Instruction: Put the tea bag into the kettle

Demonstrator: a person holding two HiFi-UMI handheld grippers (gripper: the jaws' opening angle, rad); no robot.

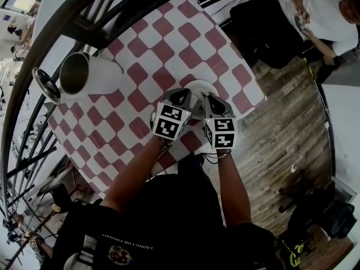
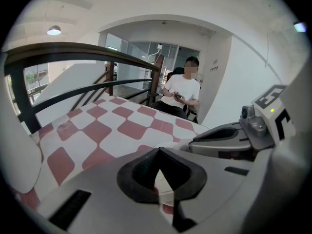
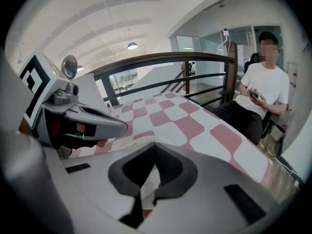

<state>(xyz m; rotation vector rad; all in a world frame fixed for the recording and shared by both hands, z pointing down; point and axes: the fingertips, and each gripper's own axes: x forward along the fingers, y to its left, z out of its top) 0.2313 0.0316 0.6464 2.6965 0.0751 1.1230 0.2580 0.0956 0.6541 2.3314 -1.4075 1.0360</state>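
Note:
A white kettle (image 1: 90, 75) stands at the left of the red-and-white checked table (image 1: 169, 44), its lid (image 1: 46, 84) swung open. Both grippers meet over a small white plate (image 1: 203, 86) near the table's front edge. My left gripper (image 1: 184, 94) and right gripper (image 1: 211, 100) point tip to tip. In the left gripper view the jaws (image 2: 159, 152) are shut, with the white paper of the tea bag (image 2: 163, 182) between them. The right gripper's own jaws (image 3: 155, 145) are also shut on that white tea bag (image 3: 150, 184). The head view hides the tea bag.
A dark curved railing (image 1: 34, 55) runs along the table's far and left side. A seated person (image 2: 181, 94) holds a phone beyond the far end of the table. Wooden floor (image 1: 281, 151) lies to the right, with a black bag (image 1: 264, 30).

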